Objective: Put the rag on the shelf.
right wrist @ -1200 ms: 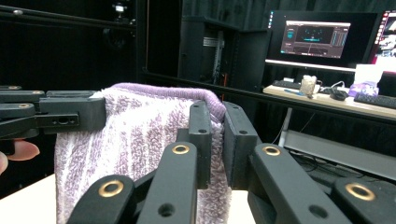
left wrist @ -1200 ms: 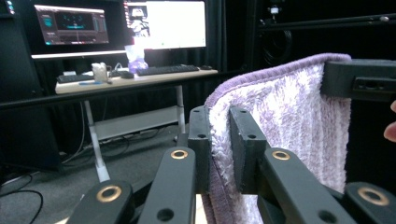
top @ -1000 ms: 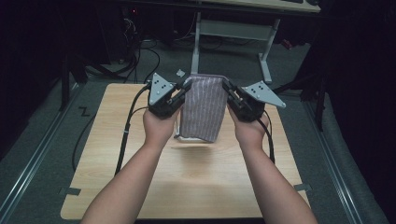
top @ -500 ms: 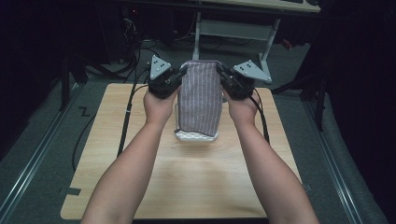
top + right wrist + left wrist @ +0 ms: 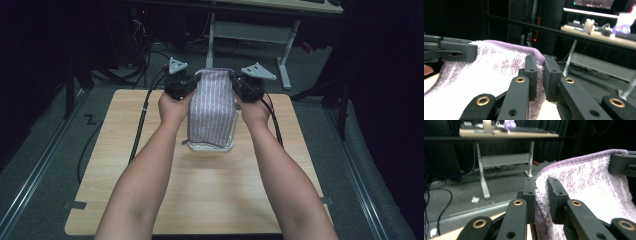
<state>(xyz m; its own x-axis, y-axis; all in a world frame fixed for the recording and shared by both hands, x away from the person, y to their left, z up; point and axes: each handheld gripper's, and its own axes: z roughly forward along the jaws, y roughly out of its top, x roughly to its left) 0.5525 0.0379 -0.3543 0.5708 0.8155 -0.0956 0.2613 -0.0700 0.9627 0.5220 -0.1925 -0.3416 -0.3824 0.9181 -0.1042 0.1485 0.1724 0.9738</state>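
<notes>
Both grippers, left (image 5: pixel 192 85) and right (image 5: pixel 239 86), pinch the top corners of the purple towel (image 5: pixel 212 112), hanging it over the table's (image 5: pixel 125 165) far half, lower edge touching down; next, probably lay it flat, evenly.

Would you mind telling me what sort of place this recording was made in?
Probably a lab or workshop set up for recording. A small wooden table stands on grey carpet in a dark, curtained room, cables trail across the floor behind it, and a desk with a monitor and clutter stands at the back.
</notes>
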